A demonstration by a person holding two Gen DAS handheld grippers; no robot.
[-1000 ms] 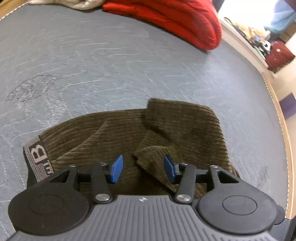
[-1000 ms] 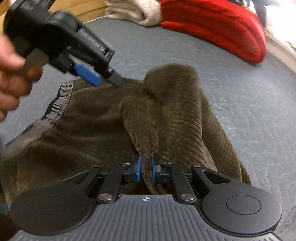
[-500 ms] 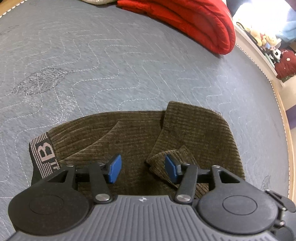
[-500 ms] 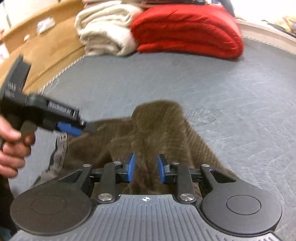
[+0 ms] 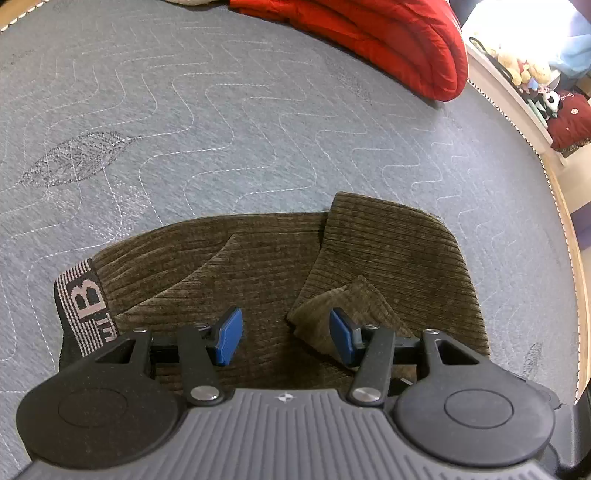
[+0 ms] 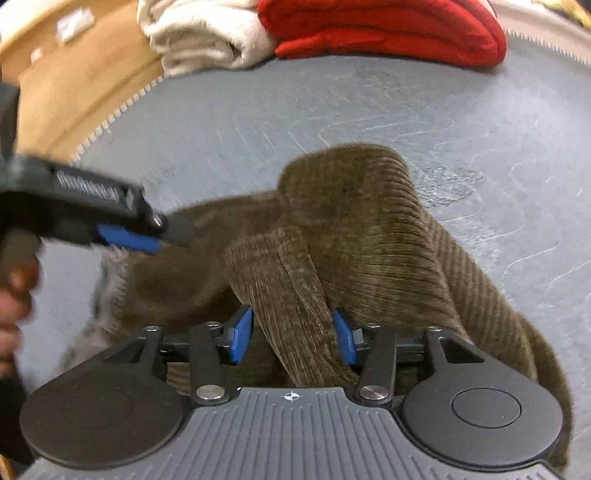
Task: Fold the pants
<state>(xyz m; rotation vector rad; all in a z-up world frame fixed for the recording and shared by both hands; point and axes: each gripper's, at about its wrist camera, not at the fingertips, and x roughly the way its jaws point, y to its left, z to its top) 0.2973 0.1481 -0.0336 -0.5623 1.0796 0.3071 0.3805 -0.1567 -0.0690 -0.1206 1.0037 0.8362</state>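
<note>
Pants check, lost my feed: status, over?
Left claw open above the pants. Right claw open around a raised fold. Nothing blocking.

Pants (image 5: pixel 258 266) on mattress (image 5: pixel 221 110); quilt (image 5: pixel 369 33) behind, towels (image 6: pixel 199 33) left.

My left gripper (image 5: pixel 283 335) hangs low over the middle of the bed with its blue pads spread wide and nothing between them. In the right wrist view I see it from the side (image 6: pixel 147 236), blurred, my left hand (image 6: pixel 14 291) wrapped round its handle. My right gripper (image 6: pixel 291 336) has its jaws parted too, and neither pad presses on anything.
</note>
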